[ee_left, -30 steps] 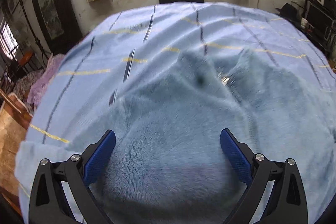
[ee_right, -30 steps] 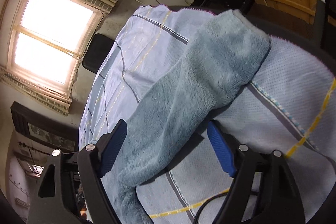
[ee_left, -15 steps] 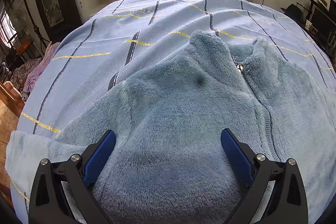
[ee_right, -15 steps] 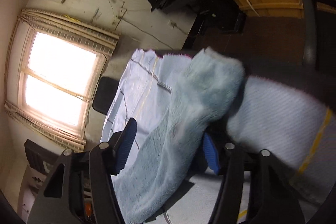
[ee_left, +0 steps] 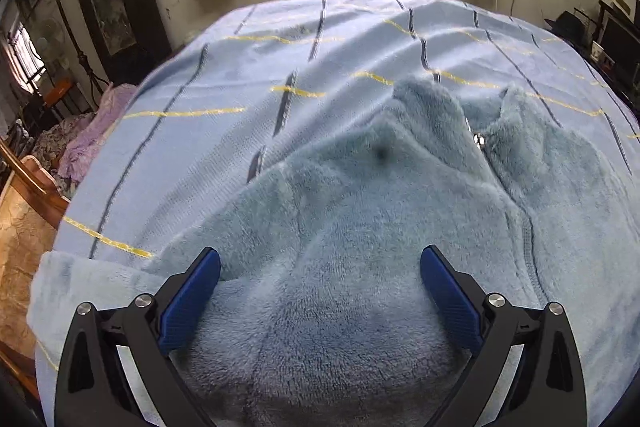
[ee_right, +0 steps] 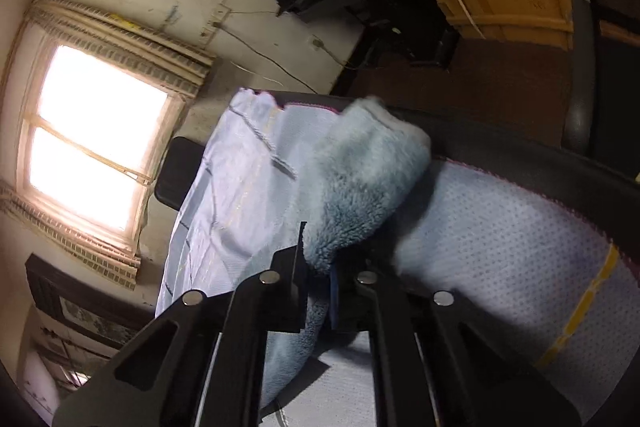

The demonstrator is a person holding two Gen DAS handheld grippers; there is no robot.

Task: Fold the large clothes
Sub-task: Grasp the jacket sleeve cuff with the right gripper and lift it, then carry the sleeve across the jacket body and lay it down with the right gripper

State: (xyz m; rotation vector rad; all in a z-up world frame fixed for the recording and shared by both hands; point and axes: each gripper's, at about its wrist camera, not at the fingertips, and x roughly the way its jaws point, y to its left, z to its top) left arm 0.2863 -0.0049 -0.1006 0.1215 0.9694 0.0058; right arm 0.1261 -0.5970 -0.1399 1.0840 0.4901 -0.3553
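left wrist view: the left tongs (ee_left: pixel 320 291) hang with their blue pads wide apart and nothing pinched, pointing down over the chest of a fluffy blue-grey fleece jacket (ee_left: pixel 360 247) that is spread on a bed covered by a pale blue blanket with dark and yellow stripes (ee_left: pixel 248 79). the jacket's collar (ee_left: pixel 424 103) lies away from the tongs toward the window, and its zip (ee_left: pixel 524 227) runs from the collar back toward the camera, right of the tongs, so the body's long axis goes roughly straight ahead. one sleeve trails off to the lower left edge (ee_left: pixel 80 279), well apart from the pads. right wrist view: the right tongs (ee_right: pixel 318 287) have their jaws closing and already pressed onto the other sleeve (ee_right: pixel 360 187), with a wad of fleece squeezed between the pads. the sleeve's cuff end (ee_right: pixel 380 123) sticks out ahead of the tongs toward the blanket's far edge, the rest dropping below them. judging from this, the right hand has the sleeve to be carried inward across the body, which lies to its left, while the left tongs sit over the chest, free to steady it
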